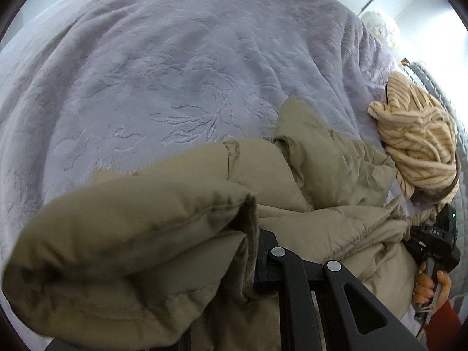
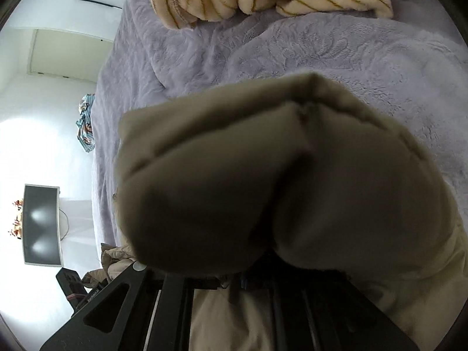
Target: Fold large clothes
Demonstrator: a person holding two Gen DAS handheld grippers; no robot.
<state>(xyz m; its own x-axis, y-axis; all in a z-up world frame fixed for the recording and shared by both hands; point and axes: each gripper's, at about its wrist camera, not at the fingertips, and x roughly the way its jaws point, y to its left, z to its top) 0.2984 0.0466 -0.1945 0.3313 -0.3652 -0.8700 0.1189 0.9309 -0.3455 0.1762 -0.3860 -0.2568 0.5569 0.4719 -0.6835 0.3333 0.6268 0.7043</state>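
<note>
On the near side of the lavender blanket (image 1: 163, 67), the khaki padded coat (image 1: 318, 175) lies bunched, the left gripper (image 1: 257, 266) clamped on a thick fold and the right gripper (image 2: 234, 275), its fingertips hidden, seemingly pinching another, a striped fleece (image 1: 418, 143) far right.

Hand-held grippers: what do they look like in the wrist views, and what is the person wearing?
Both are matte black. The left hand-held gripper has angular linkage arms with round silver pivot pins and triangular cut-outs. The right hand-held gripper's body shows a small green light and white lettering. A red sleeve shows.
</note>
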